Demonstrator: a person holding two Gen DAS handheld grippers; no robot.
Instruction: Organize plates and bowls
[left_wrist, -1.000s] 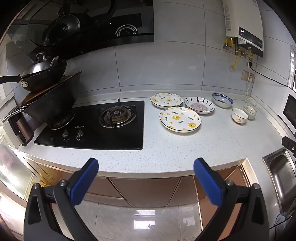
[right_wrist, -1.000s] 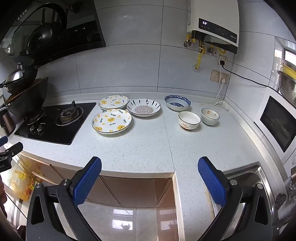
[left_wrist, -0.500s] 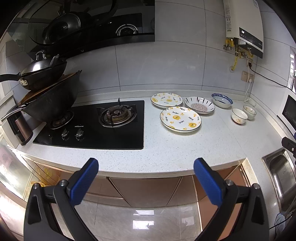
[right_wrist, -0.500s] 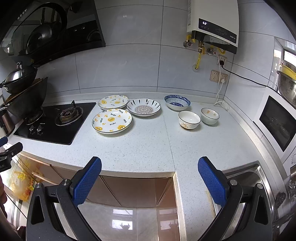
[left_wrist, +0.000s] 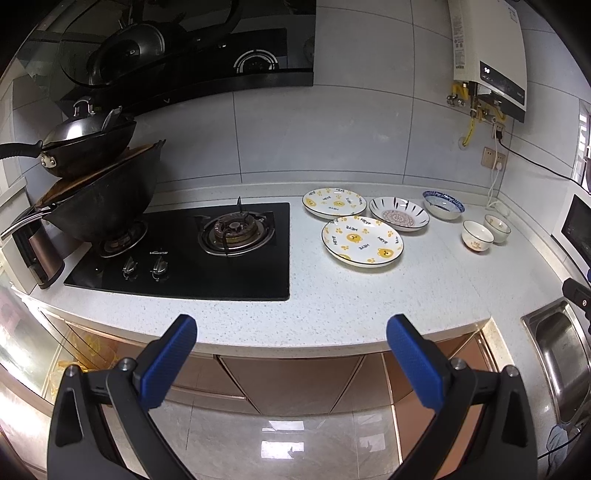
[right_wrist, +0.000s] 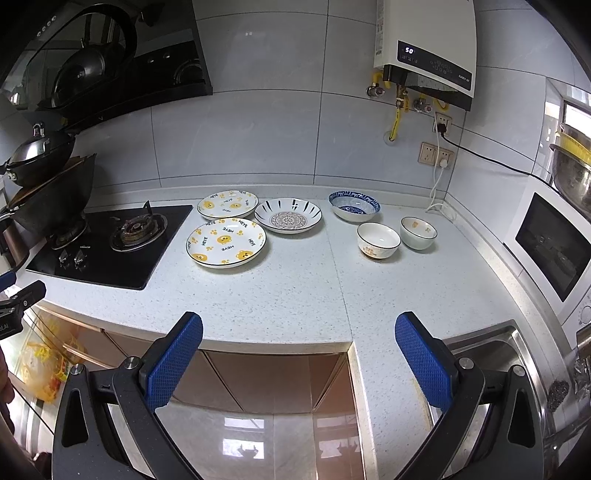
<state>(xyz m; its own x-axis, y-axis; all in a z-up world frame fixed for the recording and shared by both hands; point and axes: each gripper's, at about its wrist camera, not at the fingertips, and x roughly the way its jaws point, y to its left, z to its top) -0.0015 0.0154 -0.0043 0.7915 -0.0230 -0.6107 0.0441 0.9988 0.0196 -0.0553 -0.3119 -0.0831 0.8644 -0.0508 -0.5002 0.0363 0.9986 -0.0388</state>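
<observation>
On the white speckled counter (right_wrist: 295, 288) lie two bear-print plates, a near one (right_wrist: 225, 242) (left_wrist: 362, 241) and a far one (right_wrist: 227, 204) (left_wrist: 334, 201). Beside them sits a plate with a patterned centre (right_wrist: 288, 220) (left_wrist: 399, 218). Right of it stand a blue-rimmed bowl (right_wrist: 354, 206) (left_wrist: 443, 205) and two small white bowls (right_wrist: 378, 242) (right_wrist: 419, 233) (left_wrist: 477, 235) (left_wrist: 497, 228). My left gripper (left_wrist: 291, 352) and right gripper (right_wrist: 299, 354) both hover open and empty in front of the counter's edge, well short of the dishes.
A black gas hob (left_wrist: 192, 251) with stacked woks (left_wrist: 96, 192) fills the counter's left. A steel sink (right_wrist: 491, 354) sits at the right front, a microwave (right_wrist: 554, 247) along the right wall, a water heater (right_wrist: 424, 48) with a cable above the bowls.
Both views have barely shifted; the dishes lie where they were and both grippers stay open.
</observation>
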